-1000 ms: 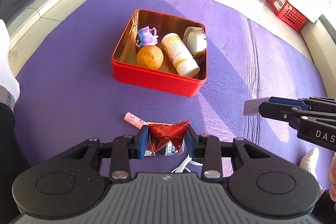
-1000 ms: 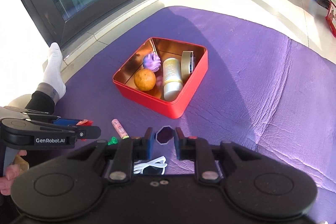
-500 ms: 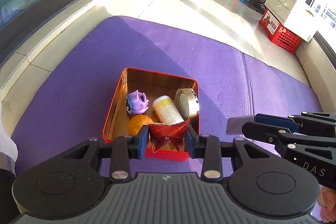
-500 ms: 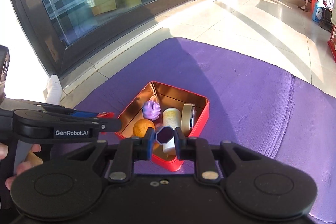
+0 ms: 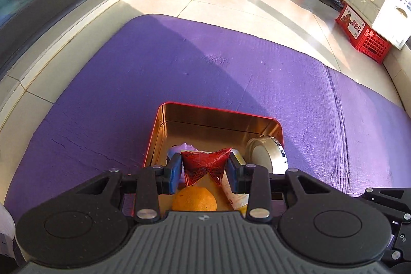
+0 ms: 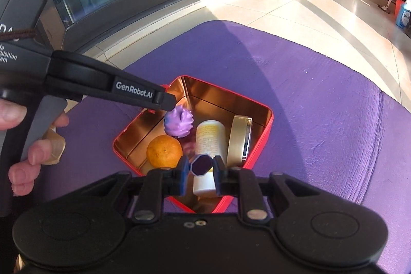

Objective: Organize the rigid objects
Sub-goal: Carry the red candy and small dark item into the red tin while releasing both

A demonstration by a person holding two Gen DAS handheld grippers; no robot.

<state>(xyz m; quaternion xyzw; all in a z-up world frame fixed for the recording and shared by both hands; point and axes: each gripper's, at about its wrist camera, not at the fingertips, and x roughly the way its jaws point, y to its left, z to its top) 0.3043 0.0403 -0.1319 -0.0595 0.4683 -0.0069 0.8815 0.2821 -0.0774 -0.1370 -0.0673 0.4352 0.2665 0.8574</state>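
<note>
Left wrist view: nearest, the left gripper (image 5: 205, 172) has its fingers pinching a red packet (image 5: 204, 166), which hangs over the near part of the tin (image 5: 218, 111). Just under it lie an orange (image 5: 194, 199) and a bottle (image 5: 235, 194); a purple toy (image 5: 185, 147) shows behind the packet, and a round gold case (image 5: 265, 154) leans against the tin's right wall. Beyond the tin stretches the purple mat (image 5: 179, 63), then tiled floor.

Right wrist view: the right gripper (image 6: 201, 171) has its fingers pinching a small dark octagonal piece (image 6: 201, 165), held above the tin's near corner, over the bottle's cap end. The left gripper reaches in from the tin's left, its tip above the toy.

The step in hand looks like the drop-off: both carried things are over the tin, not yet let go. Next, each gripper probably needs to lower a little toward a free patch of the tin's floor, most of it at the far end, then spread its fingers. The two grippers are close together over the tin, so releasing one at a time would avoid a knock.
</note>
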